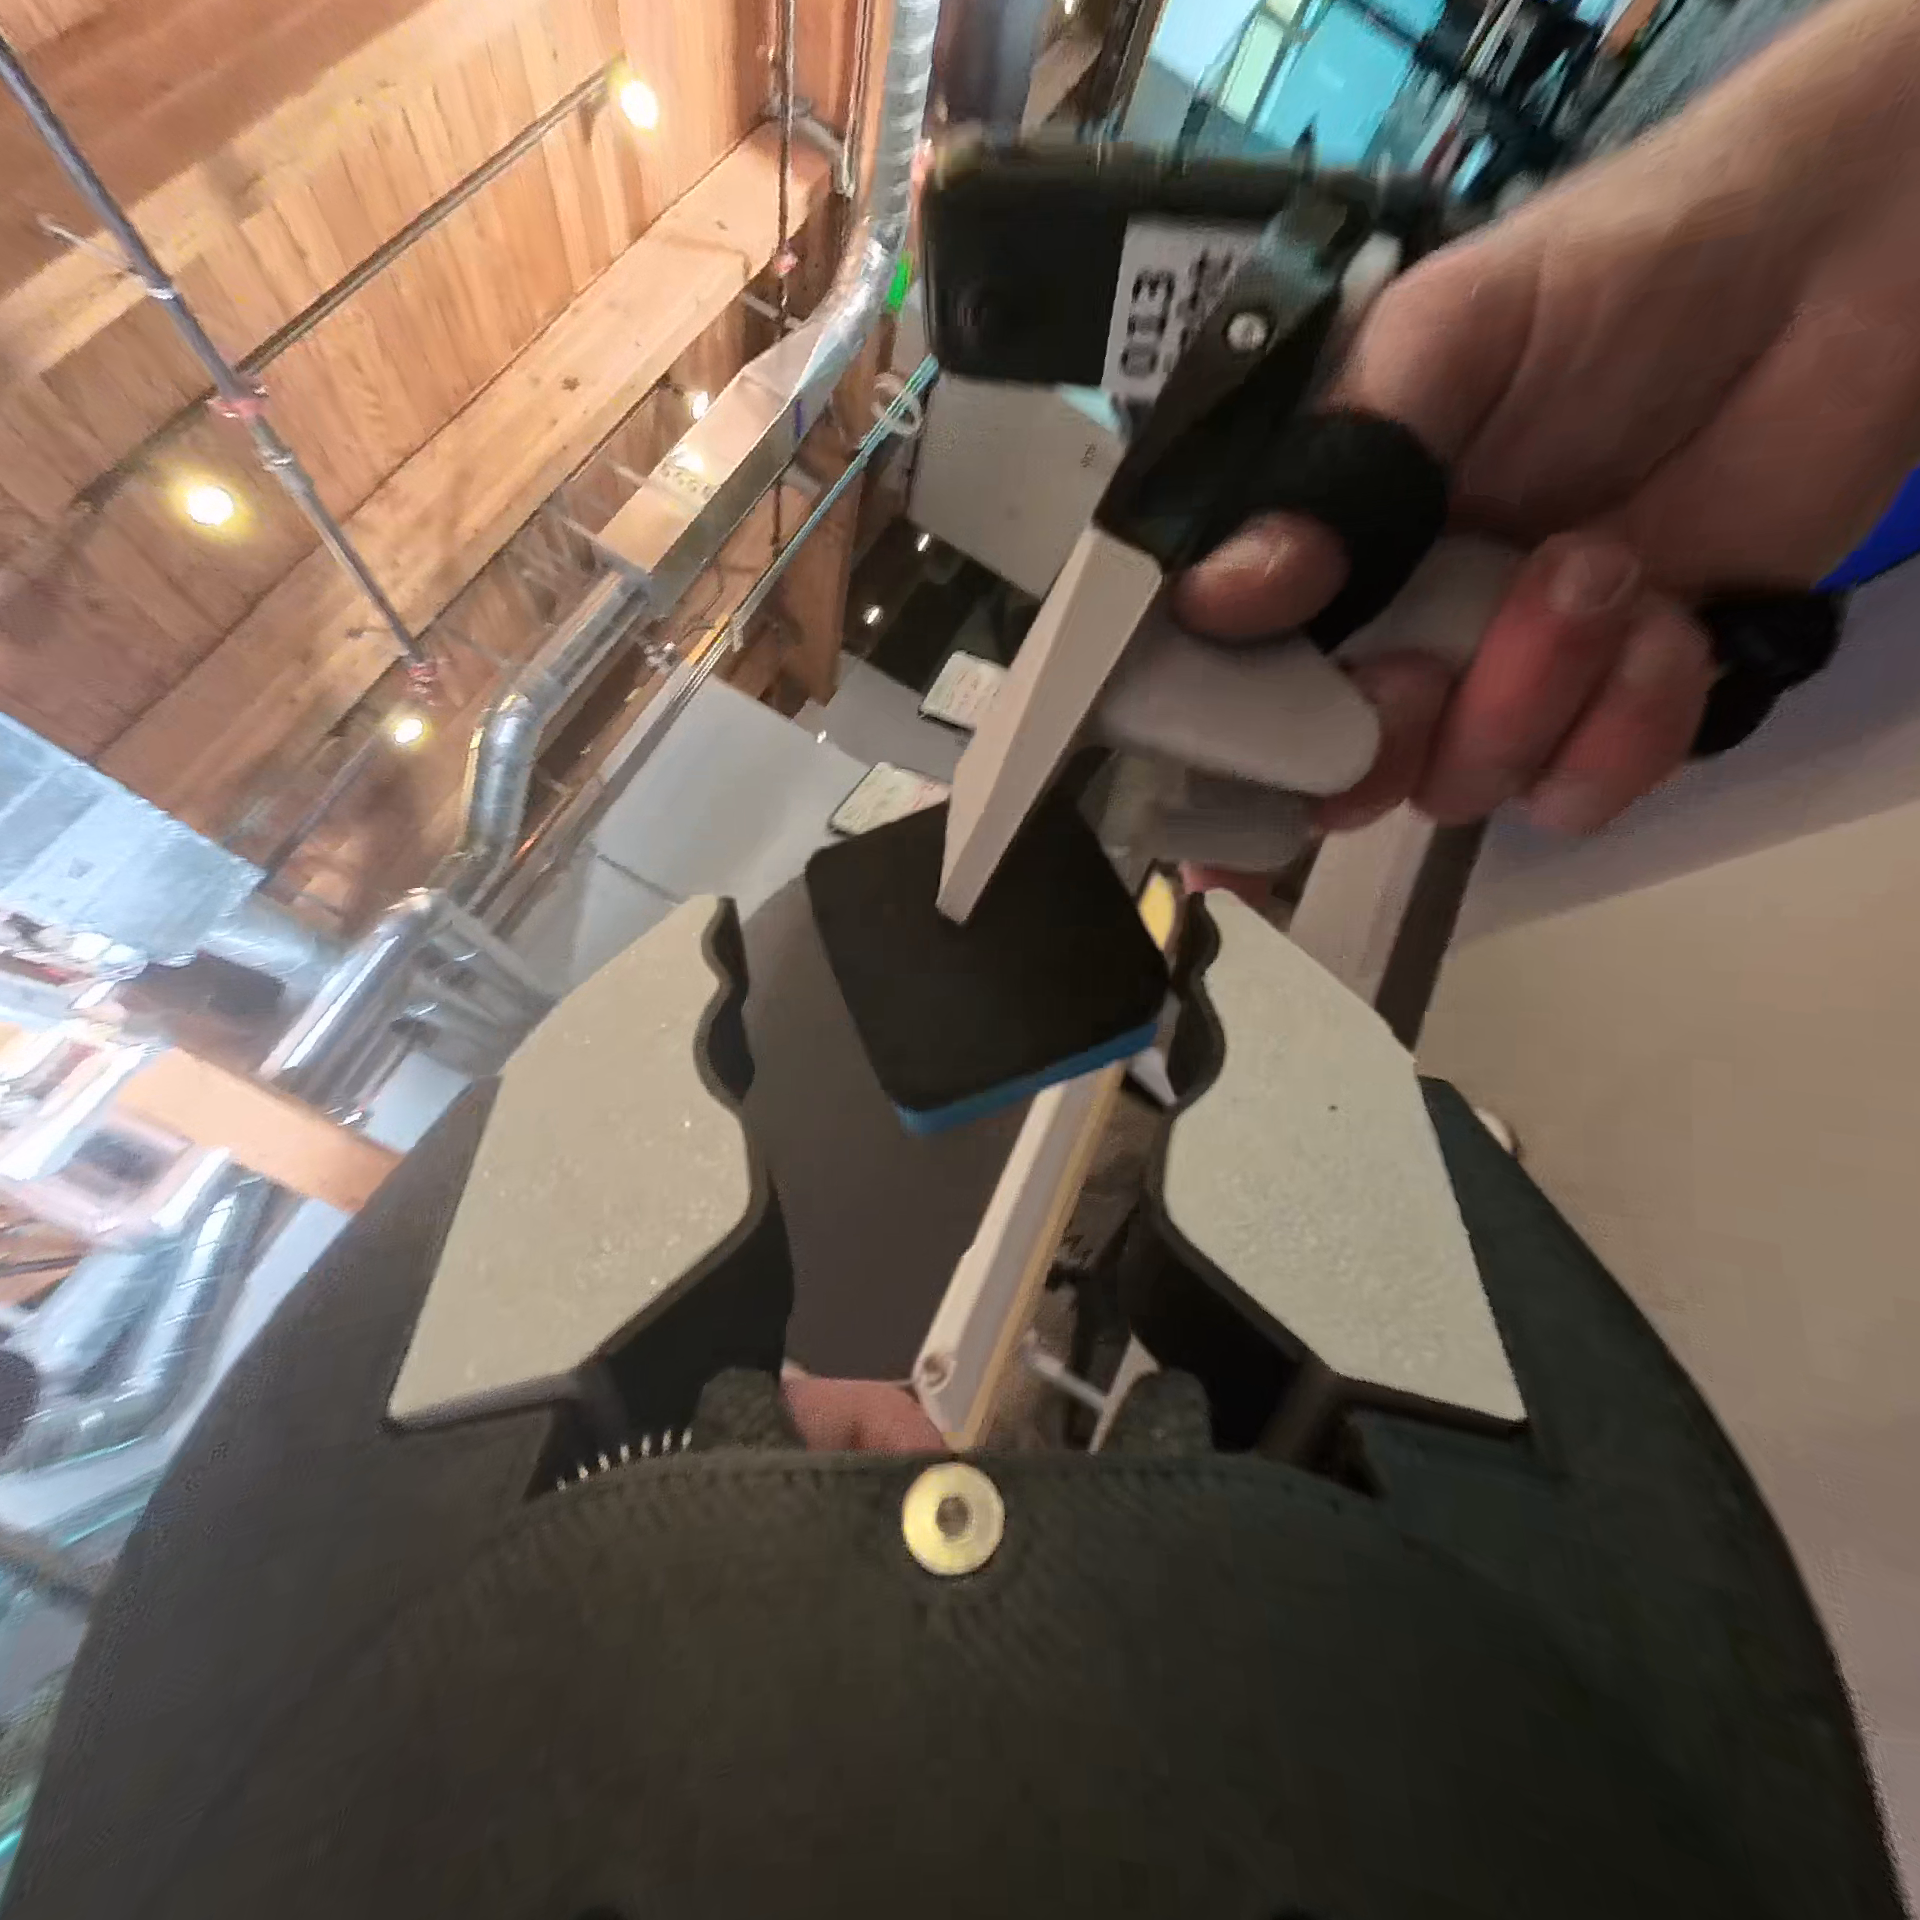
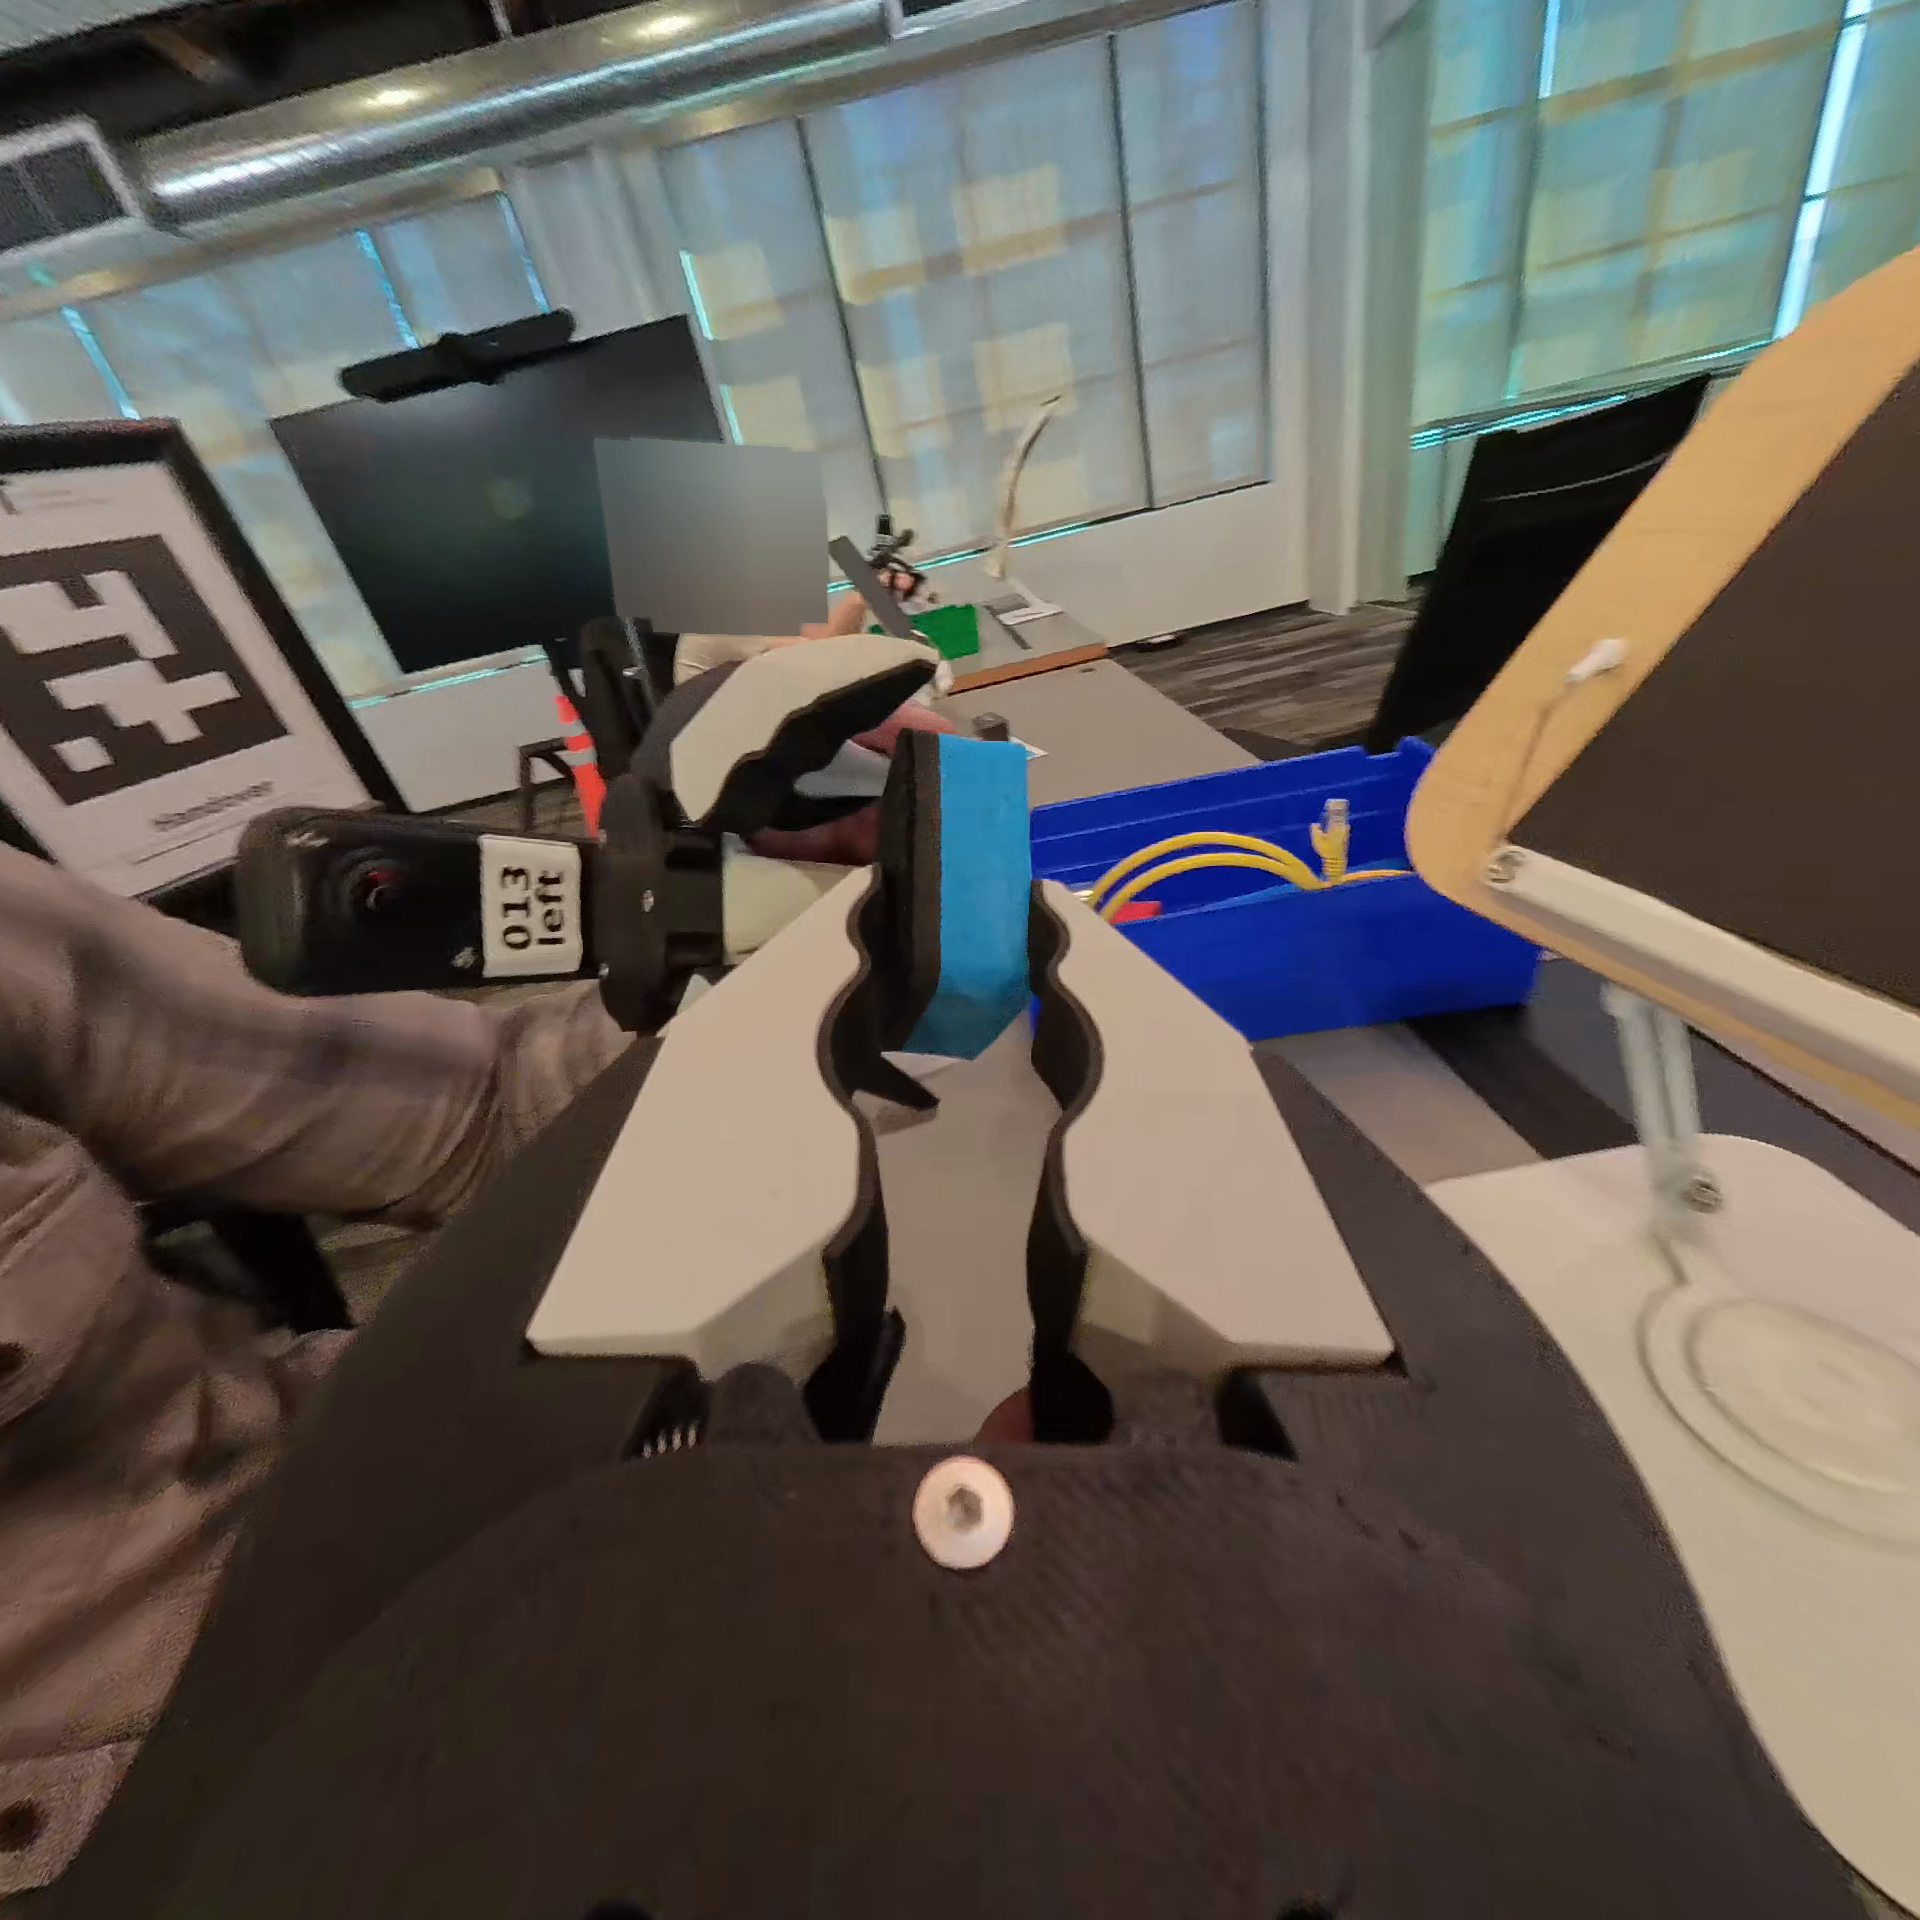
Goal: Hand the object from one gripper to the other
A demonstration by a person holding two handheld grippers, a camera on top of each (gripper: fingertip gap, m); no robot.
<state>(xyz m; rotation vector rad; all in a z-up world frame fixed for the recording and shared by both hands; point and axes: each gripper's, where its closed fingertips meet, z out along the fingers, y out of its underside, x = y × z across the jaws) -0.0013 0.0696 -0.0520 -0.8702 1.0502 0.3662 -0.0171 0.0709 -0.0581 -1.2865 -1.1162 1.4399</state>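
Right tool (image 2: 951, 935) grips a blue foam block with a black face (image 2: 971, 894) at frame center, pinched between its fingertips. Left tool (image 1: 961, 997) is spread open around the same block (image 1: 977, 997), not touching it. Blue bin (image 2: 1351, 956) with yellow cable (image 2: 1195, 862) sits right of center.

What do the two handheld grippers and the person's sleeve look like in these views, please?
Each gripper, left and right, has a black textured body with a round metal screw, and pale grey flat-topped fingers with wavy black inner pads. A black camera with a white label sits on the left one. The sleeve is grey-brown plaid.
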